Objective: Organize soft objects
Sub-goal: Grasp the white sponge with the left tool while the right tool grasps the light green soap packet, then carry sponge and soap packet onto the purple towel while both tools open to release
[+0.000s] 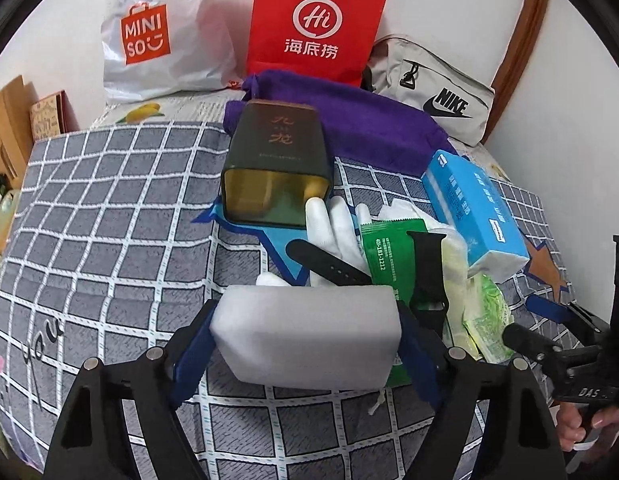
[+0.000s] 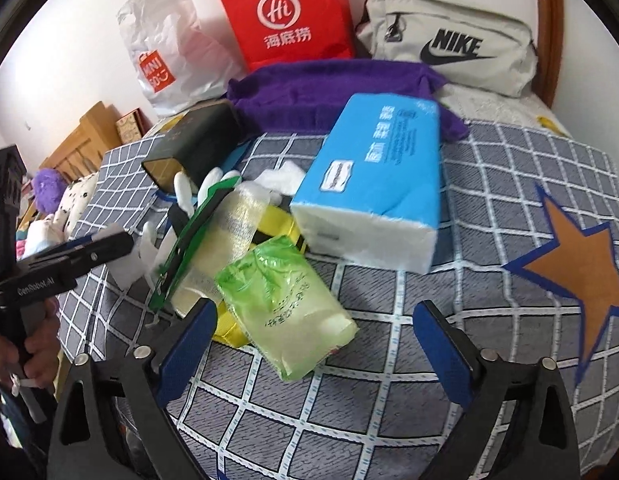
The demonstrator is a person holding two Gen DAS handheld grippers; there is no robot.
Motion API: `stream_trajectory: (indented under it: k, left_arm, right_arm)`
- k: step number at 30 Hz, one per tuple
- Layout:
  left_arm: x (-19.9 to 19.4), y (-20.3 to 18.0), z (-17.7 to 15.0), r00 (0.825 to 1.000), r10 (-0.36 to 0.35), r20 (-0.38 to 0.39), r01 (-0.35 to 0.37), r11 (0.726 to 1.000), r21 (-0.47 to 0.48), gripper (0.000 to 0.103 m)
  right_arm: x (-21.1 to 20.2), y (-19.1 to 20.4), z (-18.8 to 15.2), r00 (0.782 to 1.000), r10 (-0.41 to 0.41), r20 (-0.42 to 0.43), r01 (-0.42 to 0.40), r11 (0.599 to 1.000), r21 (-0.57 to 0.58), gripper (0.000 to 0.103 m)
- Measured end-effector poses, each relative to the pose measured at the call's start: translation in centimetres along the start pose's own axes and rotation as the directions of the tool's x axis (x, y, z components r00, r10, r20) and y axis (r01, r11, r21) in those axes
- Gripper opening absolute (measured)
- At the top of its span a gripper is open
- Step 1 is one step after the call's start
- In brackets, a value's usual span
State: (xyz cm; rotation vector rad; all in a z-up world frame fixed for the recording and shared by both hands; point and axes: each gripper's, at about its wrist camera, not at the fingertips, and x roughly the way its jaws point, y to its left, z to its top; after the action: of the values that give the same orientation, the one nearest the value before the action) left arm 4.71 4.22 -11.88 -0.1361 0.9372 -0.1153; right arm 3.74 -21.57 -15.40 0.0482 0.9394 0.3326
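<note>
Two grippers are at work over a checked bedspread (image 1: 109, 208). L gripper (image 1: 309, 344) is set astride a white sponge block (image 1: 309, 336); both blue pads (image 1: 193, 356) are seen touching its sides, so it is judged gripped, tho squeeze looks light. R gripper (image 2: 309, 344) is spread wide, nothing held; a green tissue pack (image 2: 285, 304) lies partly btwn its jaws, nearer the 9 o'clock pad, untouched.

Pile of soft items is found at 12 to 2 o'clock of the sponge in the L view: white glove (image 1: 333, 224), green sachet (image 1: 389, 256), black strap (image 1: 329, 266), blue tissue box (image 1: 473, 212). A dark tin (image 1: 277, 168) sits at 12, purple cloth (image 1: 349, 120) behind it.

For a good step: sponge should be pinched just enough not to slip, as foam deforms; lift straight up so the strap and sachet at its far edge aren't dragged. R gripper should be centred on the green pack across its narrow side before closing; the yellow item (image 2: 229, 328) under it may snag.
</note>
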Motion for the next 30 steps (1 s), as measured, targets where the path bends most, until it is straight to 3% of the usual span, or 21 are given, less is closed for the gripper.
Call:
stream_trajectory:
  k: [8,10,12,21,30]
  left_arm:
    - [0.2,-0.1,0.3,1.000,0.003,-0.009,-0.003,1.000,0.004,0.082]
    - [0.3,0.0,0.3,1.000,0.010,-0.013,-0.010,1.000,0.000,0.082]
    - [0.3,0.2,0.4,1.000,0.010,-0.011,-0.010,1.000,-0.006,0.082]
    - [-0.6,0.9,1.8,1.000,0.012,0.000,-0.012,1.000,-0.026,0.082]
    - [-2.7,0.8,4.7,0.998,0.029,0.048,-0.029,1.000,-0.007,0.082]
  right_arm:
    - [2.3,1.2,-0.4,0.999,0.023,-0.044,-0.027,0.996,-0.084,0.094]
    - [2.9,1.2,-0.3,0.999,0.035,-0.042,-0.038,0.995,-0.087,0.089]
    - [3.2,1.1,-0.3,0.997,0.068,-0.041,-0.071,0.994,-0.079,0.072]
    - [1.2,0.8,0.2,0.998,0.057,-0.017,-0.059,0.992,-0.113,0.071]
    - [-2.7,0.7,2.8,0.997,0.056,0.054,-0.049,0.992,-0.112,0.071]
